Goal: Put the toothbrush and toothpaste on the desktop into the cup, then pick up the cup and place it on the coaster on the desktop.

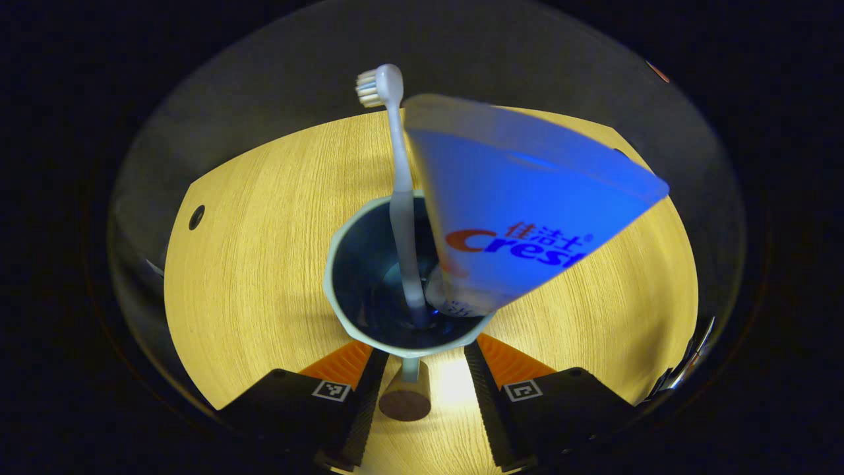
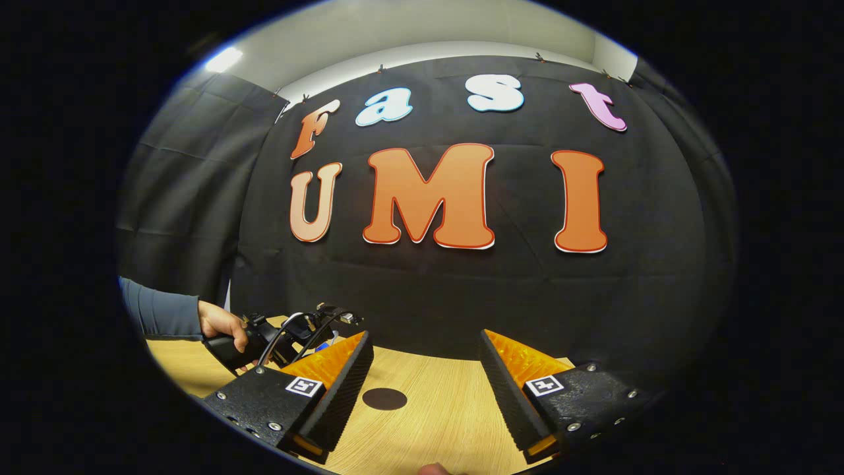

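Observation:
A pale green cup (image 1: 339,264) with a dark inside sits between the fingers of my left gripper (image 1: 422,359), whose jaws press its sides just under the rim. In the cup stand a white toothbrush (image 1: 399,191), head up, and a blue toothpaste tube (image 1: 521,198) leaning right. A small brown round-ended piece (image 1: 405,402) shows under the cup, between the fingers. My right gripper (image 2: 426,349) is open above the wooden desktop (image 2: 448,409) with nothing in it. The dark round coaster (image 2: 384,398) lies on the desktop between its fingers. The left gripper (image 2: 290,336) shows farther off, left of the coaster.
A hand and grey sleeve (image 2: 165,316) hold the left gripper at the desktop's left. The black cloth wall (image 2: 461,290) stands right behind the desktop's far edge. A small dark hole (image 1: 196,216) sits near the desktop's left corner.

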Demonstrator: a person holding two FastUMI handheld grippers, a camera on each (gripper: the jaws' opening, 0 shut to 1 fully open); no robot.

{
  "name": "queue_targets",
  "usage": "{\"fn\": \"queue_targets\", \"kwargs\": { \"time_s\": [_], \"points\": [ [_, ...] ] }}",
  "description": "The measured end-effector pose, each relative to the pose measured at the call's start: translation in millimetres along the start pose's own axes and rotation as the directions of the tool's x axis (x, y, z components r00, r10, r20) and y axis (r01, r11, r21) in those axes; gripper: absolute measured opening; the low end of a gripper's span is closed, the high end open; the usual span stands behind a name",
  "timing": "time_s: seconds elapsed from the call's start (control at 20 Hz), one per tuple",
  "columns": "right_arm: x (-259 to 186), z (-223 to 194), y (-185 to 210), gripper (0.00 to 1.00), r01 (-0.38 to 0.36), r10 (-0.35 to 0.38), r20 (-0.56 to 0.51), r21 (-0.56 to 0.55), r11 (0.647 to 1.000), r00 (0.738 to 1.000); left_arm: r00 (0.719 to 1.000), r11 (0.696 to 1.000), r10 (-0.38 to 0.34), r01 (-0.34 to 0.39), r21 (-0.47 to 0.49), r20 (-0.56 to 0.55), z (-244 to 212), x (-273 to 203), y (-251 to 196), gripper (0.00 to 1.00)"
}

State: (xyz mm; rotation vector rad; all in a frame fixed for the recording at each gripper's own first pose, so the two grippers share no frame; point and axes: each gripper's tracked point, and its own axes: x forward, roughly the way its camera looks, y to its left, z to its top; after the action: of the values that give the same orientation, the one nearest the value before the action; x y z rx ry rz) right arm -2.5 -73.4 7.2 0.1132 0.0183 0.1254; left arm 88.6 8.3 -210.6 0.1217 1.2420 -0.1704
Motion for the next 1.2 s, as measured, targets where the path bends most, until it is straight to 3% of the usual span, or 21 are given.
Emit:
{"fn": "queue_targets", "kwargs": {
  "time_s": [0.05,0.1,0.2,0.25,0.4,0.5,0.55,0.7,1.0,1.2],
  "points": [
    [0,-1,-1,0.96,-0.001,0.001,-0.001,0.009,1.000,1.000,1.000,1.000,-0.001,0.001,-0.006,0.005,4,2,1,0.70],
    [-1,-3,-2,0.96,0.003,-0.003,-0.005,0.014,1.000,1.000,1.000,1.000,-0.008,0.008,-0.008,0.008,7,4,2,0.53],
    [-1,-8,-2,0.96,0.006,-0.005,-0.013,0.022,1.000,1.000,1.000,0.999,-0.006,0.007,-0.036,0.019,16,5,7,0.47],
    [-2,-11,-2,0.96,0.006,-0.006,-0.018,0.027,1.000,1.000,1.000,0.999,-0.003,0.004,-0.040,0.029,22,11,9,0.29],
    [-5,-13,-1,0.96,0.008,-0.007,-0.022,0.021,1.000,1.000,0.999,0.998,-0.003,0.006,-0.066,0.047,44,20,14,0.28],
    [-7,-11,-1,0.96,0.011,-0.011,-0.016,0.012,1.000,1.000,0.998,0.997,-0.003,0.007,-0.078,0.057,24,3,48,0.28],
    [-9,-10,-2,0.96,0.012,-0.012,-0.013,0.010,1.000,1.000,0.998,0.996,-0.001,0.006,-0.085,0.061,0,-17,43,0.28],
    [-11,-9,-4,0.96,0.020,-0.020,-0.009,0.001,1.000,1.000,0.997,0.995,0.005,0.003,-0.096,0.076,-1,-23,58,0.28],
    [-17,-13,-11,0.96,0.036,-0.036,-0.013,-0.005,0.999,0.999,0.993,0.998,-0.005,0.012,-0.064,0.118,42,-69,28,0.28],
    [-26,-16,-18,0.96,0.052,-0.052,-0.015,-0.019,0.998,0.999,0.991,0.999,-0.023,0.029,-0.038,0.131,50,-74,14,0.28]
  ]
}}
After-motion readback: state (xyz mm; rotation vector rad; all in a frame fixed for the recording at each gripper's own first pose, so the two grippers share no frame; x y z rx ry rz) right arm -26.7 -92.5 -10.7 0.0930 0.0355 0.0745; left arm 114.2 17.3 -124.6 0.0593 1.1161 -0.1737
